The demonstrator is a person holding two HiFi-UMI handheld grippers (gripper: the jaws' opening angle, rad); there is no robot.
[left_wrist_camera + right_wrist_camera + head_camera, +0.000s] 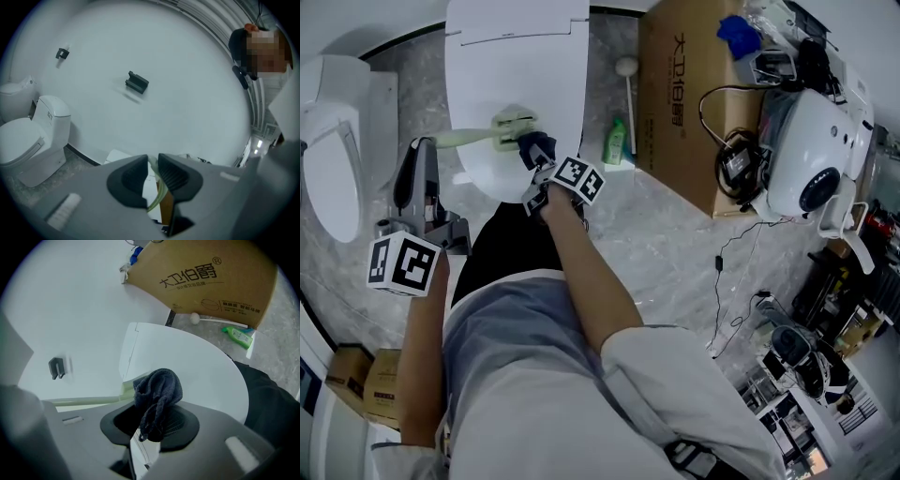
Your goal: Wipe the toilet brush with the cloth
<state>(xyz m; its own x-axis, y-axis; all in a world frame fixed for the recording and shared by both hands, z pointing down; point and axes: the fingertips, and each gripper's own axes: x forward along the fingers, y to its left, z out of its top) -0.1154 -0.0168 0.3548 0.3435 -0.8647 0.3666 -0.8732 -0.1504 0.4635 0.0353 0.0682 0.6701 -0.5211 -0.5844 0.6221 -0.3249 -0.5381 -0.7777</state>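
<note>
Head view: whole toilet brush (478,137); right gripper view: cloth (158,391) between jaws.

Dark cloth (534,147) beside toilet brush (487,134)

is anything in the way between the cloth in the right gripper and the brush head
Nothing visible. The cloth, clamped in the right gripper, sits right beside the head of the toilet brush above the closed toilet lid, with no object between them. The left gripper holds the brush by its handle.
</note>
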